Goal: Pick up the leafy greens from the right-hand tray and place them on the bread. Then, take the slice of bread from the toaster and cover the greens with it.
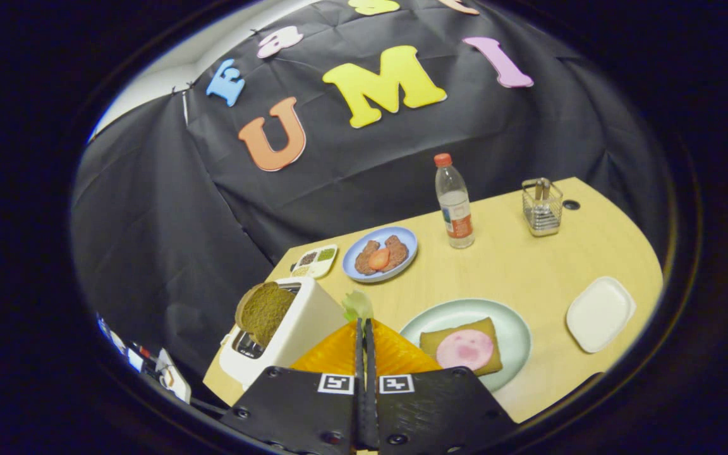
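Observation:
My gripper (364, 323) is shut on a pale leafy green (357, 306), which sticks out past the fingertips. It hangs above the table between the white toaster (304, 332) and the pale green plate (509, 319). On that plate, just right of the fingers, lies a slice of bread (440, 338) with a round pink ham slice (465, 349) on top. A brown bread slice (265, 311) stands up out of the toaster's slot, left of the fingers. The white tray (599, 313) further right has nothing on it.
Beyond the fingers sits a blue plate (405, 237) with two meat patties and a tomato slice. A small compartment dish (315, 261) lies to its left. A water bottle (454, 202) and a wire holder (542, 207) stand at the back.

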Motion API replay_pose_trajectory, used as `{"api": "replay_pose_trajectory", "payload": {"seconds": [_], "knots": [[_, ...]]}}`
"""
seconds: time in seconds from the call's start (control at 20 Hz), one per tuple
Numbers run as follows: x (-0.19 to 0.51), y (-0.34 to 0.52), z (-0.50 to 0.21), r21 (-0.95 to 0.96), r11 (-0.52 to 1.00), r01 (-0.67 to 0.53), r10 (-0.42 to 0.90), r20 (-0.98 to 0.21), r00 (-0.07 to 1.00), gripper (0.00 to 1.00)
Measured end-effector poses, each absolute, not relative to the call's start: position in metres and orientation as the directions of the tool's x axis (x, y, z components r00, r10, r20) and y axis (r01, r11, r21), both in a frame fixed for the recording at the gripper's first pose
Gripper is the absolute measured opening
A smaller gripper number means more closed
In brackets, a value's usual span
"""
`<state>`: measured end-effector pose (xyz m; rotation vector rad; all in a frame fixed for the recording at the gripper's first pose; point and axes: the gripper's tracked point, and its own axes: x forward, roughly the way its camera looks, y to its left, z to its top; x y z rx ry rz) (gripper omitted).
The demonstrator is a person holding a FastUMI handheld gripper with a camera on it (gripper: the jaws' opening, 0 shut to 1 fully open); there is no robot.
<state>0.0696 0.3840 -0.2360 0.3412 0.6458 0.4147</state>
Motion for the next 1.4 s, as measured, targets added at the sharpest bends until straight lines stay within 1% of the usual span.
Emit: {"api": "replay_pose_trajectory", "payload": {"seconds": [0.15,0.25,0.5,0.7,0.85,0.95,1.0,1.05,1.2,1.3,1.4], "knots": [[0.084,0.364,-0.262,0.466,0.864,-0.193,0.452,-0.544,0.708,0.00],[0.091,0.346,-0.272,0.448,0.877,-0.175,0.427,-0.557,0.713,0.00],[0.101,0.304,-0.297,0.340,0.927,-0.158,0.343,-0.600,0.723,0.00],[0.109,0.282,-0.320,0.281,0.947,-0.155,0.304,-0.632,0.713,0.00],[0.113,0.277,-0.334,0.262,0.946,-0.191,0.319,-0.650,0.690,0.01],[0.110,0.271,-0.334,0.236,0.948,-0.214,0.318,-0.659,0.682,0.19],[0.111,0.270,-0.332,0.225,0.946,-0.232,0.323,-0.653,0.685,0.23],[0.109,0.265,-0.327,0.204,0.948,-0.246,0.319,-0.649,0.690,0.33],[0.111,0.250,-0.312,0.145,0.952,-0.271,0.299,-0.634,0.713,0.67],[0.110,0.233,-0.285,0.110,0.958,-0.264,0.276,-0.598,0.752,0.90],[0.106,0.213,-0.252,0.065,0.969,-0.236,0.232,-0.554,0.800,0.96]]}}
